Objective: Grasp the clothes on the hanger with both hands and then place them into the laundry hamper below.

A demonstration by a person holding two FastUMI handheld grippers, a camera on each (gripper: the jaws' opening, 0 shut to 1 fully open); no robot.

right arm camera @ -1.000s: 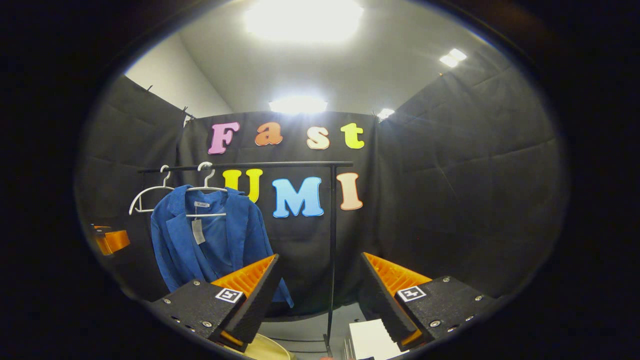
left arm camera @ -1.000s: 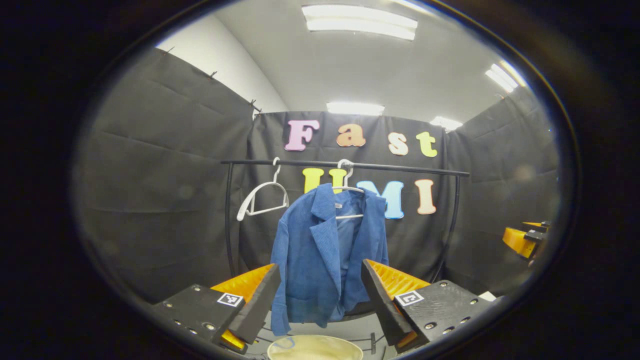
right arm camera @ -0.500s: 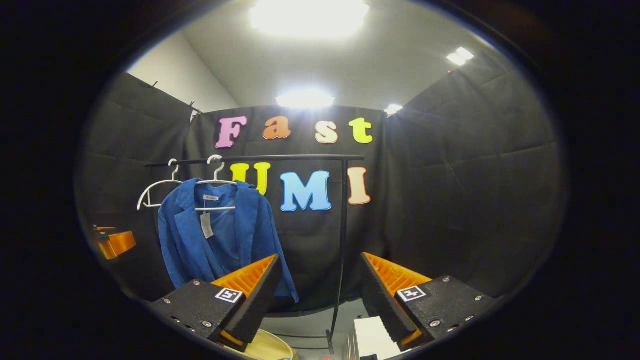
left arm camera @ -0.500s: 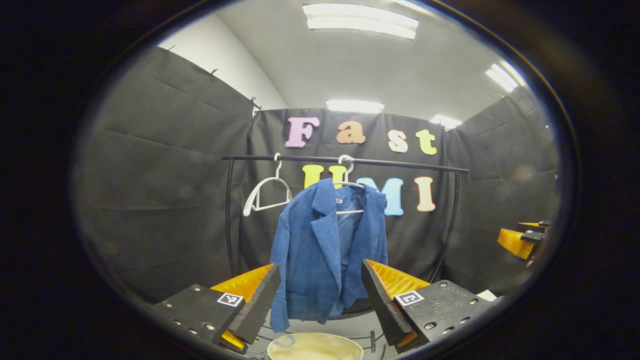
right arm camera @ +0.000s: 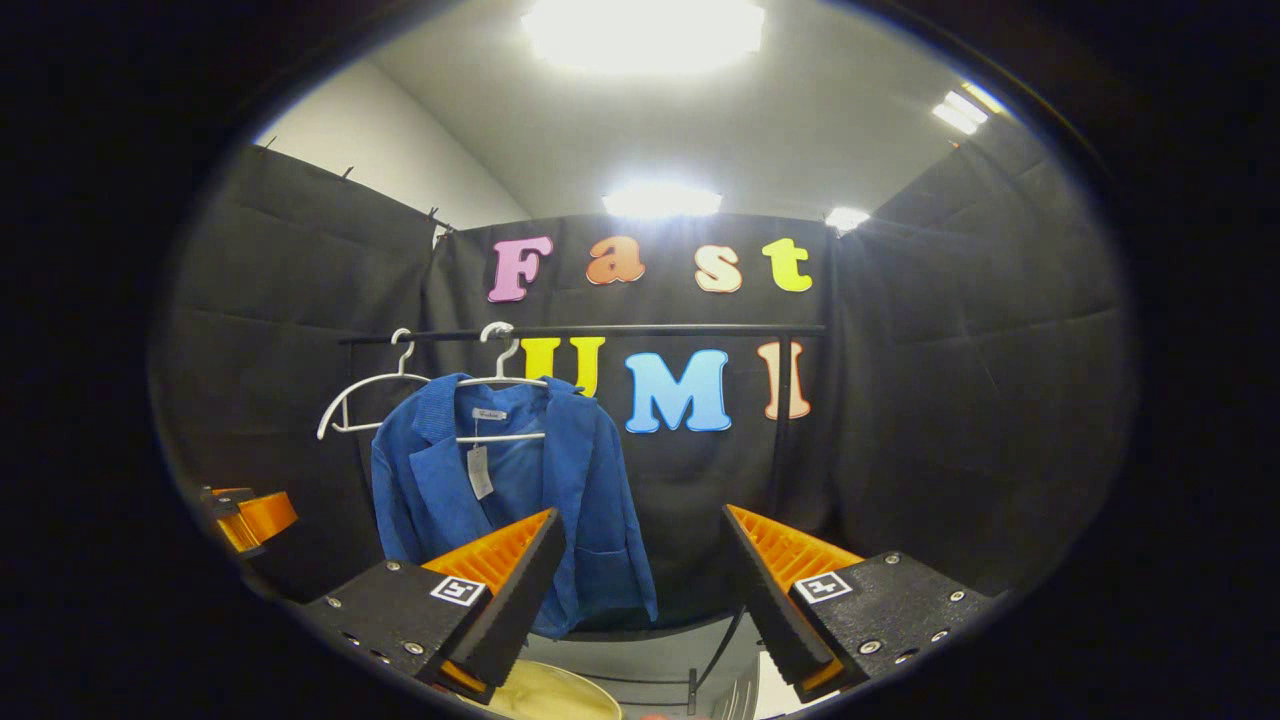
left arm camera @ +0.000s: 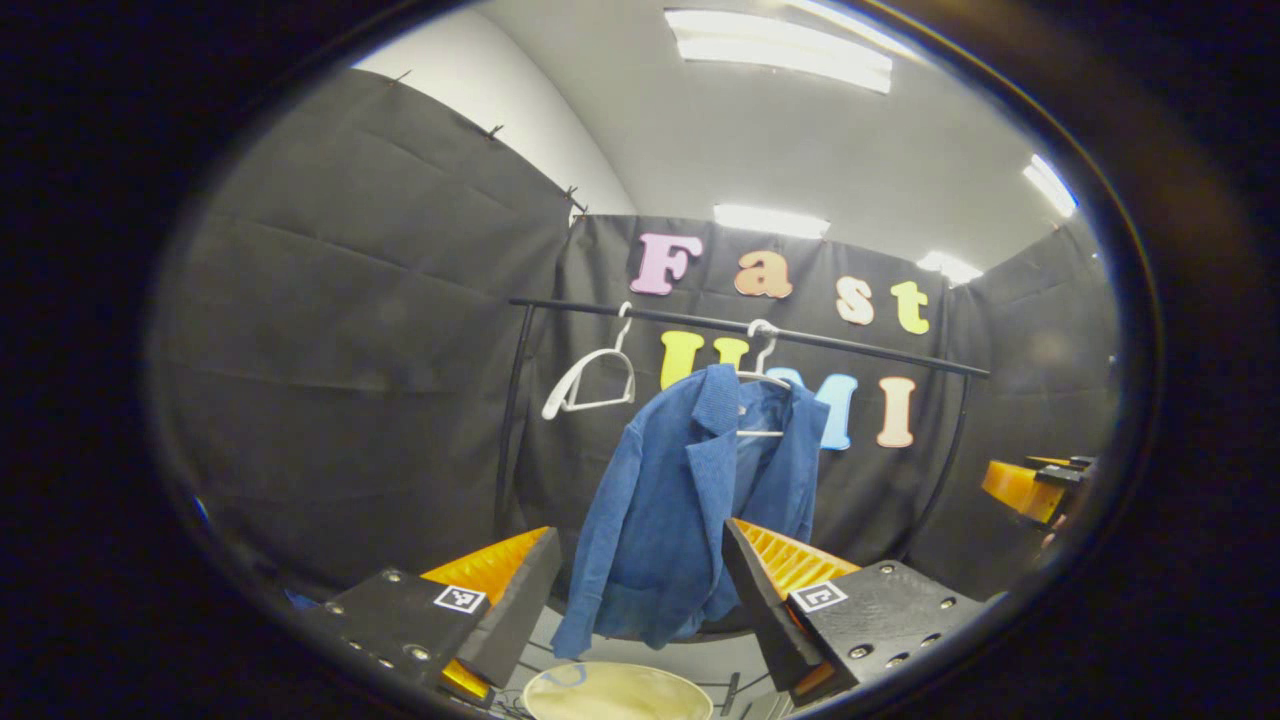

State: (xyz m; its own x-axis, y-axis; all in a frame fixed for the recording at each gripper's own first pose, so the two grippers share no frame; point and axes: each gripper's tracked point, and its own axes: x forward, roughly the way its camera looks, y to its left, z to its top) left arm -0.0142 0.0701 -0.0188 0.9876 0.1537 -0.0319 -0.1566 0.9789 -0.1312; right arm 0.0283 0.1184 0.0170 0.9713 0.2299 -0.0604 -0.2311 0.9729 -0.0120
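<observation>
Blue ribbed-corduroy jacket (left arm camera: 690, 510) drapes from white wire hanger (left arm camera: 757, 375) on black rail (right arm camera: 600, 331); round cream hamper (left arm camera: 615, 692), possibly plastic, below. Left gripper (left arm camera: 640, 600), right gripper (right arm camera: 640, 595): jaws apart, empty.

We are in a recording booth, not a home: black cloth walls (right arm camera: 960, 400) pinned at the seams enclose it, a black clothes rail (left arm camera: 740, 325) stands against the back wall, and ceiling light panels (left arm camera: 780, 50) glow overhead.

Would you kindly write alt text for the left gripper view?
A blue jacket hangs on a white hanger from a black rail, beside an empty hanger. The left gripper is open, its jaws apart.
</observation>
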